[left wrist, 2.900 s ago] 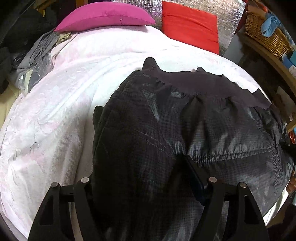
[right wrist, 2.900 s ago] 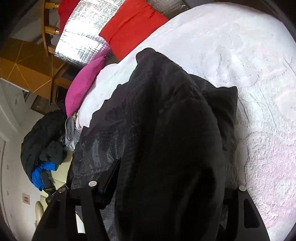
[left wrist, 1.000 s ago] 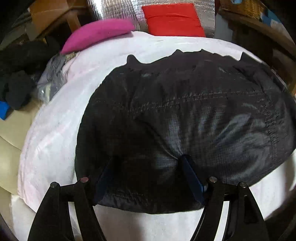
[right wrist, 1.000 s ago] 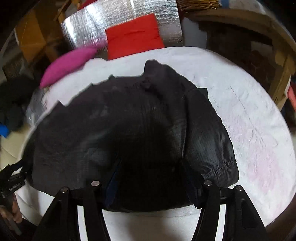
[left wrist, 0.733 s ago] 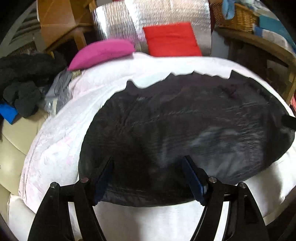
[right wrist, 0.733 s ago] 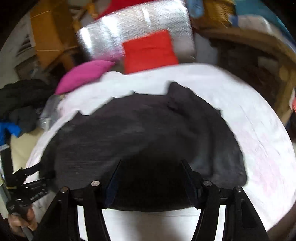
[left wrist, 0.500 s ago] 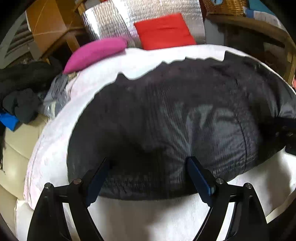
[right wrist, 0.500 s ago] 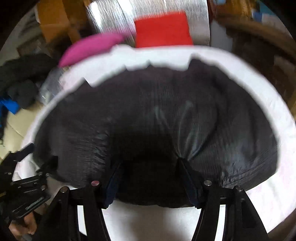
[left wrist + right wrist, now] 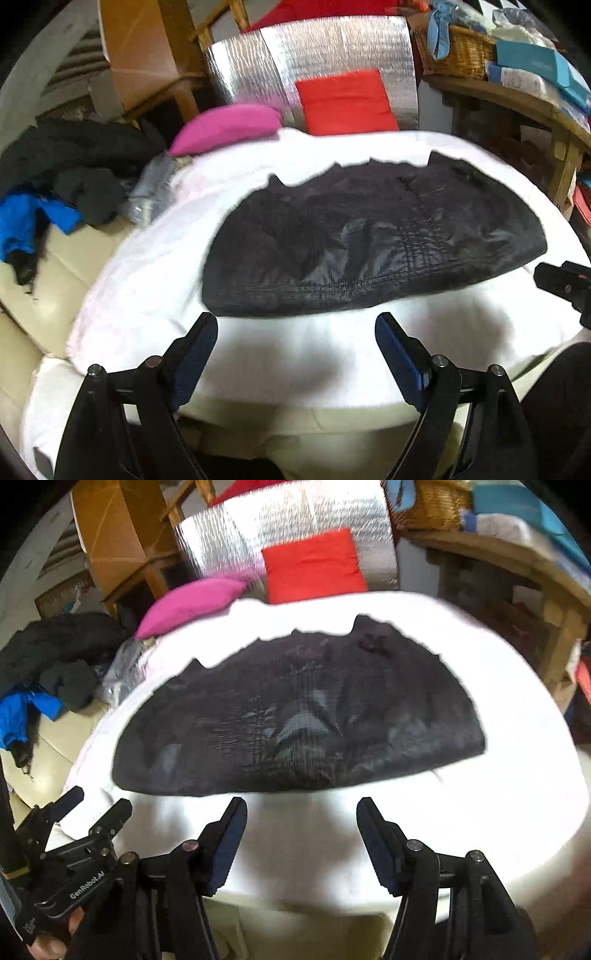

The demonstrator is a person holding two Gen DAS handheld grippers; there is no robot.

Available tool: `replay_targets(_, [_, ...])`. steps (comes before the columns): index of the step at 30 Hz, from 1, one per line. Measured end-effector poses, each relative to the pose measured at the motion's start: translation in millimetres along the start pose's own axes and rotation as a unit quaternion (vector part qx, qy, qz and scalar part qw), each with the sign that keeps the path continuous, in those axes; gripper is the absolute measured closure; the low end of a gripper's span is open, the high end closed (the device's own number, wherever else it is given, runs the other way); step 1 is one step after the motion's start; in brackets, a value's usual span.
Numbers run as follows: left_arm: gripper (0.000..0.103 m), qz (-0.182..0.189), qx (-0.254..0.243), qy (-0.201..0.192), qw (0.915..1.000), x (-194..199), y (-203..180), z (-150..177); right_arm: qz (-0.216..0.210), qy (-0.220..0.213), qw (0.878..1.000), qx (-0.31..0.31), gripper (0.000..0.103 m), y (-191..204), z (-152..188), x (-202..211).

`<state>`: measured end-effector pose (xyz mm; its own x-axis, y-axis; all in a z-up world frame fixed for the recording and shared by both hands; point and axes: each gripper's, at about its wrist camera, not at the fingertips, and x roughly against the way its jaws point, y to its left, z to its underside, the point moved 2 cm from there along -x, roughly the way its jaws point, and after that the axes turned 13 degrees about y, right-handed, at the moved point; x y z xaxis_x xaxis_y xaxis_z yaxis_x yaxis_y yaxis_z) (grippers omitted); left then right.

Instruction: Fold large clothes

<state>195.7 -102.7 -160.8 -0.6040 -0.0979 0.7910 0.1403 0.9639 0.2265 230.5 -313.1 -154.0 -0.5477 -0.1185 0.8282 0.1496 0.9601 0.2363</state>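
A dark quilted garment (image 9: 373, 240) lies folded flat on the white blanket (image 9: 155, 280) of the bed; it also shows in the right wrist view (image 9: 295, 716). My left gripper (image 9: 295, 332) is open and empty, held back just short of the garment's near edge. My right gripper (image 9: 301, 810) is open and empty, also just short of that edge. The left gripper shows at the lower left of the right wrist view (image 9: 70, 849), and the right gripper at the right edge of the left wrist view (image 9: 565, 284).
A pink pillow (image 9: 225, 127), a red cushion (image 9: 345, 101) and a silver foil panel (image 9: 314, 55) stand at the bed's head. Dark and blue clothes (image 9: 55, 184) are piled at the left. A wooden shelf with a basket (image 9: 458, 51) runs along the right.
Both grippers held the garment by its near edge, laid it flat on the bed, then opened and drew back toward me. The garment now lies free of both.
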Motion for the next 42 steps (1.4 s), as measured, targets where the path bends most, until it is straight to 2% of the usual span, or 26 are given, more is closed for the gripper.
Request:
replay_targets(4, [0.011, 0.006, 0.011, -0.042, 0.9991, 54.9, 7.1, 18.9, 0.007, -0.043, 0.999, -0.005, 0.031, 4.3, 22.1, 47.8])
replay_targets(7, [0.009, 0.001, 0.021, -0.065, 0.9976, 82.0, 14.2, 27.9, 0.030, -0.066, 0.997, 0.009, 0.023, 13.9, 40.5, 71.3])
replay_targets(9, [0.009, 0.009, 0.025, -0.069, 0.9972, 93.1, 18.0, 30.0, 0.037, -0.068, 0.997, 0.014, 0.023, 19.9, 48.5, 78.8])
replay_targets(12, [0.009, 0.018, 0.038, -0.076, 0.9962, 113.0, 27.5, 35.0, 0.024, -0.062, 0.998, 0.018, 0.023, 29.1, 56.2, 89.4])
replay_targets(17, [0.009, 0.015, 0.060, -0.088, 0.9942, 134.3, 38.4, 43.8, 0.033, -0.094, 0.995, 0.028, 0.023, 46.8, 66.3, 116.6])
replay_targets(27, [0.009, 0.007, 0.069, -0.110, 0.9915, 152.8, 39.3, 47.6, 0.036, -0.111, 0.993, 0.015, 0.022, 57.1, 73.8, 137.6])
replay_targets(42, [0.009, 0.009, 0.078, -0.116, 0.9902, 157.5, 44.7, 47.6, 0.043, -0.123, 0.991, -0.006, 0.022, 56.9, 73.2, 146.3])
